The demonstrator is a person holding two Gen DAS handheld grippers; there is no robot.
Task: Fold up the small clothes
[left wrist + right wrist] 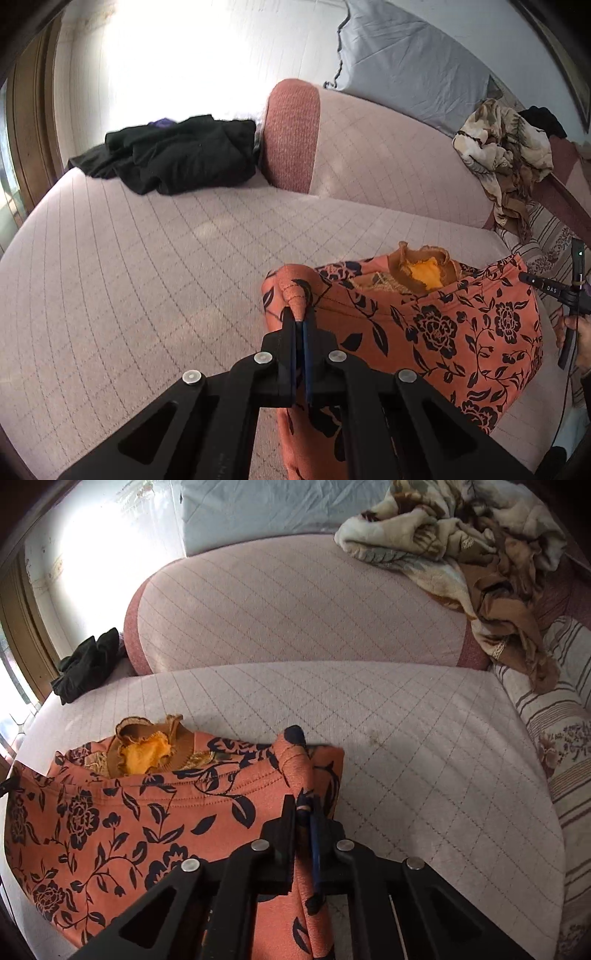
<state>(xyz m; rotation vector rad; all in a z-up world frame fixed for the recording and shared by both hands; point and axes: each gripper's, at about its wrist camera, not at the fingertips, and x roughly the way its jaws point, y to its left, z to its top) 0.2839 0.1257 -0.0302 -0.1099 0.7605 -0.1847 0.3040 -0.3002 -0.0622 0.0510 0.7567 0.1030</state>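
An orange garment (436,325) with a dark flower print lies spread on the quilted pink sofa (129,266), the left claw (300,321) and right claw (304,805) each clenched on a bunched corner.

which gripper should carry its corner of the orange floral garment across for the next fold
Probably the left gripper. Both are shut on corners of the floral garment, but the left has wide bare sofa seat beside it, while the right gripper sits nearer the striped cushion.

Daylight glare blown out upper left, both views; strong fisheye bending, dark vignetted corners; focus sharp.
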